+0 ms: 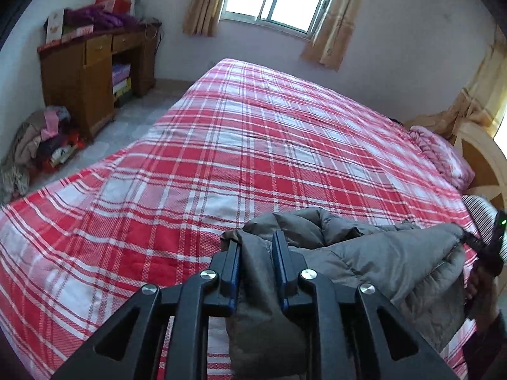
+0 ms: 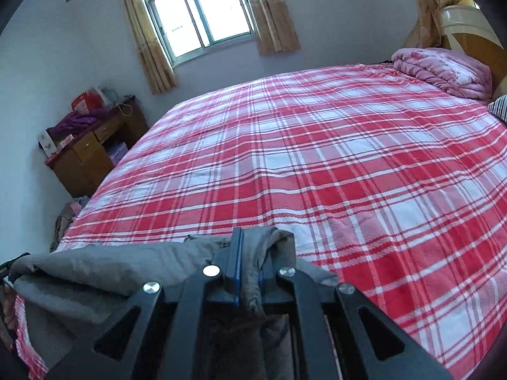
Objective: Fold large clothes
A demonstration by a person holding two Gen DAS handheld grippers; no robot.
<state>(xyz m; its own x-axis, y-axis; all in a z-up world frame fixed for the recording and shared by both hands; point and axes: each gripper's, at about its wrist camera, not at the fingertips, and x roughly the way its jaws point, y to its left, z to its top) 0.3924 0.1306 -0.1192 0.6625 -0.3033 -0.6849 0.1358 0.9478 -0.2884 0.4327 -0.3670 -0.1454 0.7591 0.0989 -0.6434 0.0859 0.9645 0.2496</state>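
Observation:
A grey padded jacket (image 1: 380, 253) hangs stretched between my two grippers above the near edge of the bed. My left gripper (image 1: 256, 240) is shut on one bunched end of it. My right gripper (image 2: 250, 240) is shut on the other end of the jacket (image 2: 95, 269), which runs off to the left in the right wrist view. The right gripper also shows at the far right edge of the left wrist view (image 1: 488, 247). The jacket's lower part drops below both views and is hidden.
The bed has a red and white plaid sheet (image 1: 253, 145). A folded pink quilt (image 2: 443, 69) and a striped pillow (image 2: 499, 107) lie by the wooden headboard (image 1: 484, 158). A wooden desk (image 1: 95, 72) and a pile of clothes (image 1: 38, 145) stand on the floor at the left.

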